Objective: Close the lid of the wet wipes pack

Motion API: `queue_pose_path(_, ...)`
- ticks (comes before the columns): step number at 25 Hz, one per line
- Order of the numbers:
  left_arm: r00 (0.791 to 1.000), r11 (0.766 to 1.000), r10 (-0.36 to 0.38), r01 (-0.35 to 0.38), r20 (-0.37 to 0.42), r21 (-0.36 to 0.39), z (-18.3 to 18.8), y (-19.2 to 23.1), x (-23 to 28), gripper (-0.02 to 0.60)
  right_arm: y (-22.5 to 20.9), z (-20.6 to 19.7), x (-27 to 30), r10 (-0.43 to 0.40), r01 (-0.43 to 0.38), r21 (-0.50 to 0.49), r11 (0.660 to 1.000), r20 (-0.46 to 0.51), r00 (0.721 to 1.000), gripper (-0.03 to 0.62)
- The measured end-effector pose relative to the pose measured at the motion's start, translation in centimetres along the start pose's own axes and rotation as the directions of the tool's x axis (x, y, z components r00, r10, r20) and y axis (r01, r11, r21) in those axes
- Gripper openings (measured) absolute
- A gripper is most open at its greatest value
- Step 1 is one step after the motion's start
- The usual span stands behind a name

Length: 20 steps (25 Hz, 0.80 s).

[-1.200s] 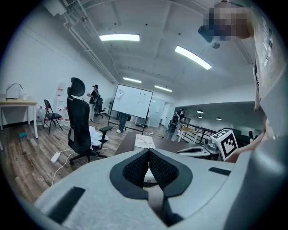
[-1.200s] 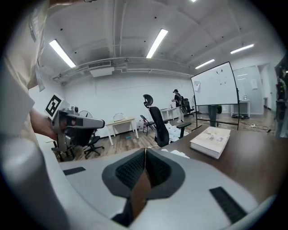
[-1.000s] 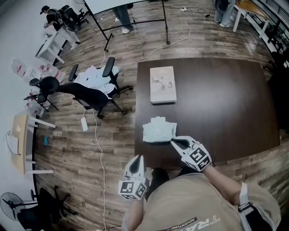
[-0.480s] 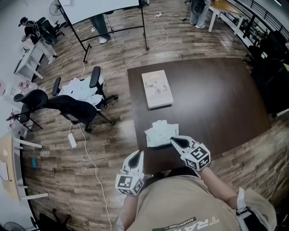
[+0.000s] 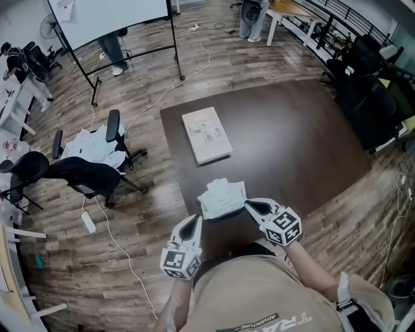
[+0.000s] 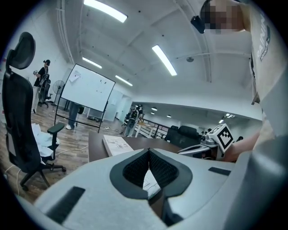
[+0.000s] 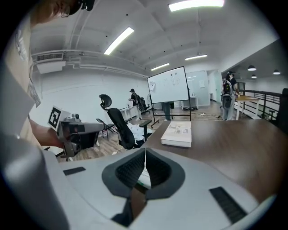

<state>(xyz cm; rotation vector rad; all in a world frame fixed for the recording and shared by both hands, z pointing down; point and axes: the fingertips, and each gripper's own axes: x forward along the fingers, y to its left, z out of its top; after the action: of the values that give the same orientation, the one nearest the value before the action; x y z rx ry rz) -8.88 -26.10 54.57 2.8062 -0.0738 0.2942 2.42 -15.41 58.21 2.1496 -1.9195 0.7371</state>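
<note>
The wet wipes pack (image 5: 222,198), pale green and white, lies on the dark table (image 5: 292,142) near its front edge. Something white stands up along its far side; I cannot tell how the lid stands. My right gripper (image 5: 248,205) is shut, its tip at the pack's near right corner. My left gripper (image 5: 193,224) is shut, just off the table's front left edge, a little short of the pack. In the left gripper view a sliver of the pack (image 6: 148,179) shows behind the shut left gripper (image 6: 148,151). The right gripper view shows the right gripper (image 7: 145,151) shut too.
A white book (image 5: 206,135) lies flat on the table beyond the pack. A black office chair (image 5: 84,172) with white cloth stands left of the table. Cables run over the wooden floor. A whiteboard on a stand (image 5: 110,16) and other people are at the back.
The head view has swung, so the table now sits turned in the picture. Both grippers keep about the same places beside the pack and stay shut.
</note>
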Motion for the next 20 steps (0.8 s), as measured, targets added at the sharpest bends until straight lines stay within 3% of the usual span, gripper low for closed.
queue_pose_path(8,0.998,0.999,0.026,-0.027,-0.056,-0.021,-1.6,-0.3,0.1,0.009,-0.9,2.2,1.3,0.025,-0.024,-0.019,1.0,0.06,0.998,0.015)
queue_pose_path(20,0.993,0.996,0.088,-0.088,-0.077,0.005,0.4,-2.3,4.7,0.009,-6.2,1.2,2.1,0.099,-0.099,-0.019,0.995,0.003,0.995,0.015)
